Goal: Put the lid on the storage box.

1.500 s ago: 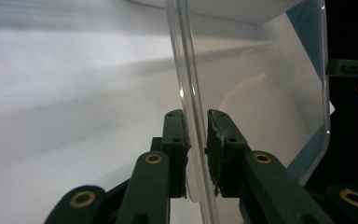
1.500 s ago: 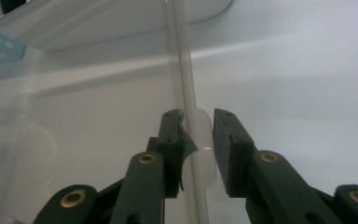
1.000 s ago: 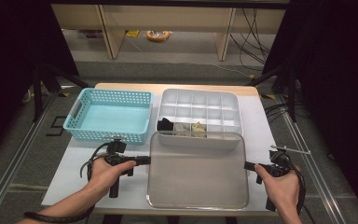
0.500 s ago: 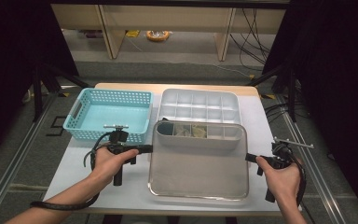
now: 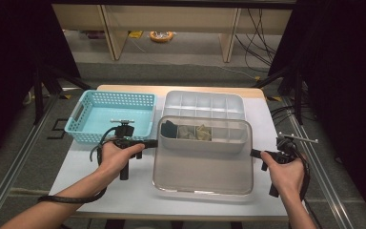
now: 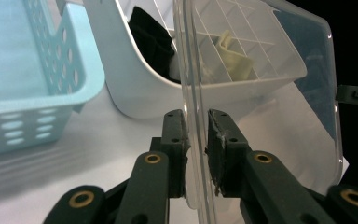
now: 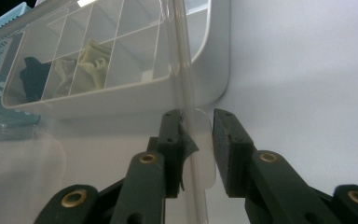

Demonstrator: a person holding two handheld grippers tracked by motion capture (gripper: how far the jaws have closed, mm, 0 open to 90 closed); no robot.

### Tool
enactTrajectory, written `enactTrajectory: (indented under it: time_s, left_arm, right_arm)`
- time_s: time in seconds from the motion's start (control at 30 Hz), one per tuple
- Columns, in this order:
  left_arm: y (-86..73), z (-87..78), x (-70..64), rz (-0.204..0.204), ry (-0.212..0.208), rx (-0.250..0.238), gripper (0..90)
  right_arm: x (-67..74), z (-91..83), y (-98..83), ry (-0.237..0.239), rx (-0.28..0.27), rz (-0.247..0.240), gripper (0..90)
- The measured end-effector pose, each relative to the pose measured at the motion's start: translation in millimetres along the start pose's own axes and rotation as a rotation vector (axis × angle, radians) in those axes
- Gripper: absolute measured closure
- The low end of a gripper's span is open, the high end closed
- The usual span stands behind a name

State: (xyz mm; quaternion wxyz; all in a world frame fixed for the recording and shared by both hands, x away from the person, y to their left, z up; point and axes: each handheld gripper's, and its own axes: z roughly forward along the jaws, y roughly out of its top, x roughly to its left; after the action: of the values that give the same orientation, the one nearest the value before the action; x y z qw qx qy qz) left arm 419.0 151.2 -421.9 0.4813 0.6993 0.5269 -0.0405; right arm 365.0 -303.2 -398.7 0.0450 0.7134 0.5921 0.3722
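Clear lid (image 5: 203,162) gripped at both side edges, over the near-middle of the table (image 5: 76,183).

At the left, turquoise perforated plastic basket (image 5: 109,116) near the far-left corner. Next, left gripper (image 5: 148,143) clamped on the lid's left rim: in the left gripper view (image 6: 196,154), thin transparent edge sandwiched between the two black pads (image 6: 175,140), touching both. Lid itself a smooth, glossy, rounded-corner rectangle of see-through plastic, tilted, far edge overlapping the front row of the white divided organiser box (image 5: 204,107). Inside that matte, gridded box, a black fabric piece (image 5: 169,129) and pale crumpled cloth (image 5: 195,132). At the right, right gripper (image 5: 255,153) on the lid's small rounded tab; in the right gripper view (image 7: 197,140), tab between the pads (image 7: 170,140), against the left one, a gap before the other.
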Motion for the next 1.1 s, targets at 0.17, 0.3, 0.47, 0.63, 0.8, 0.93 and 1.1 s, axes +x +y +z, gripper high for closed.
enactTrajectory:
  time_s: [0.17,0.3,0.47,0.63,0.8,0.93,1.1]
  left_arm:
    - [8.5,2.2,1.3,0.000,0.013,-0.022,76.6]
    - [17.2,3.7,5.1,0.006,0.018,-0.028,76.6]
    - [25.5,7.5,7.3,0.010,0.033,-0.040,76.5]
    - [31.7,11.1,8.3,0.001,0.037,-0.060,76.4]
    - [36.6,13.2,7.5,0.003,0.050,-0.068,76.3]
    - [40.8,15.2,7.9,0.000,0.052,-0.074,76.3]
    - [45.7,17.5,8.0,0.006,0.058,-0.080,76.2]
  right_arm:
    - [-1.5,3.6,7.3,0.023,-0.010,-0.030,74.2]
    - [6.3,5.1,12.1,0.029,-0.003,0.059,74.3]
    - [5.9,9.1,20.5,0.023,-0.008,0.028,74.3]
    - [7.2,12.5,26.4,0.030,-0.010,0.034,74.4]
    - [6.9,14.1,31.2,0.027,-0.009,0.035,74.4]
    - [8.4,14.6,34.8,0.012,-0.014,0.036,74.4]
    - [8.6,14.4,40.4,0.014,-0.018,0.020,74.4]
